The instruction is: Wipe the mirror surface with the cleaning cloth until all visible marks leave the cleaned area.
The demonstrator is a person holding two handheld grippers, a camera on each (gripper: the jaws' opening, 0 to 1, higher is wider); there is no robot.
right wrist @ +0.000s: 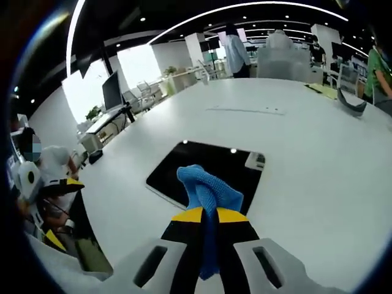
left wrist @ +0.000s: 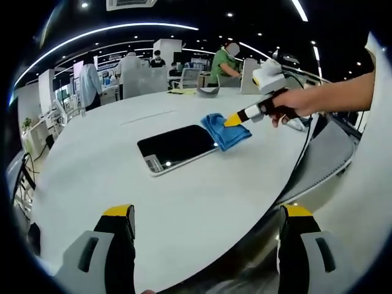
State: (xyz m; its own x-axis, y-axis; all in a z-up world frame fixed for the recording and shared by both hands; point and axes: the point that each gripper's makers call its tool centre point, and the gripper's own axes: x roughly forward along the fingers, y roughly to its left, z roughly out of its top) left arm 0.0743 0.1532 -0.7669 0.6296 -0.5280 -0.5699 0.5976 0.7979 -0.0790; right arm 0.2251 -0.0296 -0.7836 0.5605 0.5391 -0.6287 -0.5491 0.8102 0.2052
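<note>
R claw (right wrist: 203, 215) pinching blue cloth (right wrist: 208, 191), on mirror (right wrist: 202, 168) edge

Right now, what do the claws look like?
Each claw has two black jaws with yellow tips and grey side pieces with slot holes. That shows on the left claw and the right claw. In the left gripper view, the right claw has a white band behind its yellow tip, a white box on top, and a black cable trailing away.
</note>
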